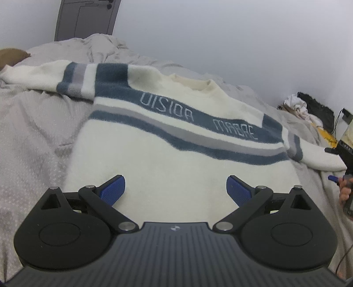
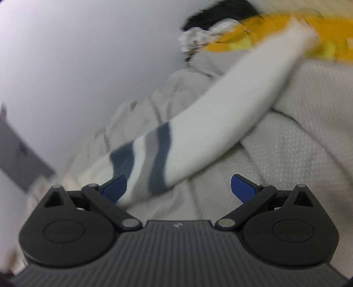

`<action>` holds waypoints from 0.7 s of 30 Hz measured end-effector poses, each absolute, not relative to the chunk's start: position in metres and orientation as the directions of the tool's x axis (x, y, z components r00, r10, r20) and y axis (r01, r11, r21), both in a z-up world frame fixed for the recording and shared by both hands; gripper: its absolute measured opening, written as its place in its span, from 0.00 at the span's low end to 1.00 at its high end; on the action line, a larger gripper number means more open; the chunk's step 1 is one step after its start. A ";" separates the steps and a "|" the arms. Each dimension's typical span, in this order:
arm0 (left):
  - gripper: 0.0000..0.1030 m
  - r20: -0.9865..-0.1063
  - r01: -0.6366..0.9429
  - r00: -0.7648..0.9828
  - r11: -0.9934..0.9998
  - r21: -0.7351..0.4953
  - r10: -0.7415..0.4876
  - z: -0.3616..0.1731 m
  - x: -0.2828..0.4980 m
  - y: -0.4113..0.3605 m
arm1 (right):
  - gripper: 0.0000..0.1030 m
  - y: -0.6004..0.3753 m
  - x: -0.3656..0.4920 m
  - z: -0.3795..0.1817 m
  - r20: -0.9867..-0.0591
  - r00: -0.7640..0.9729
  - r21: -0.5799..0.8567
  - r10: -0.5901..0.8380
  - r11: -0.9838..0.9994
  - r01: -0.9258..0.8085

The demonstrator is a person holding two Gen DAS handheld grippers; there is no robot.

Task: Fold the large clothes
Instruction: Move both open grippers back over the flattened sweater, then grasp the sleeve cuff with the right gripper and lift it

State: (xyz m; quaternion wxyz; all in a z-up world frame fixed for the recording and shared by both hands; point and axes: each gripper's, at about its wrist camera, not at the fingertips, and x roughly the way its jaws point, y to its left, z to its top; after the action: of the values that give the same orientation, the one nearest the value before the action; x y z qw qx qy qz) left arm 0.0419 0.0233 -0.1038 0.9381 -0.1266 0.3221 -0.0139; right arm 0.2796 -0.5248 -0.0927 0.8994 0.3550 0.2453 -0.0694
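**Sweater spread flat on the bed, both grippers open above it**

The sweater [image 1: 176,159] lay face up on the bed [image 1: 33,136], with both sleeves stretched out to the sides. It was cream white and fluffy, with dark blue and grey stripes across the chest and on each sleeve. Pale letters stood in the widest blue band. The round collar pointed toward the wall [image 1: 220,33].

The left gripper [image 1: 175,189] hovered over the lower part of the sweater, its blue fingers wide apart and holding nothing. The right gripper [image 2: 178,189] was also wide open and empty, above the striped part of one sleeve [image 2: 220,123]. This view was blurred, so I cannot tell if its left finger touched the cloth.

The bed cover was light grey and wrinkled. Beyond the end of that sleeve lay a pile of clothes [image 2: 264,37], yellow, white and black, close to the cuff. A brown pillow [image 1: 11,56] was at the far left edge, and a grey door [image 1: 86,17] stood behind the bed. A hand [image 1: 345,189] showed at the right edge of the left view.
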 end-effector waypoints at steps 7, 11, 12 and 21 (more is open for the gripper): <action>0.97 -0.639 -0.043 0.760 0.972 -0.230 -0.118 -0.118 0.059 0.010 | 0.96 -0.562 0.327 -0.134 -0.482 0.876 0.624 -0.028 0.691 0.365; 0.97 -0.643 -0.049 0.760 0.977 -0.210 -0.100 -0.125 0.069 0.005 | 0.82 -0.567 0.348 -0.129 -0.375 0.923 0.619 -0.081 0.720 0.314; 0.97 -0.643 -0.054 0.760 0.976 -0.209 -0.095 -0.125 0.071 0.004 | 0.70 -0.566 0.351 -0.124 -0.350 0.932 0.605 -0.090 0.738 0.299; 0.97 -0.633 -0.069 0.772 0.981 -0.181 -0.062 -0.129 0.079 0.003 | 0.40 -0.612 0.362 -0.102 -0.310 0.907 0.593 -0.286 0.688 0.419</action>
State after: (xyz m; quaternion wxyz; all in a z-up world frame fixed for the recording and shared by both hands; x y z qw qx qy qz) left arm 0.0788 0.0029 -0.1287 0.9362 -0.0972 0.3376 0.0020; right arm 0.3622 -0.6116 -0.1019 0.9135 0.3449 0.0966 -0.1931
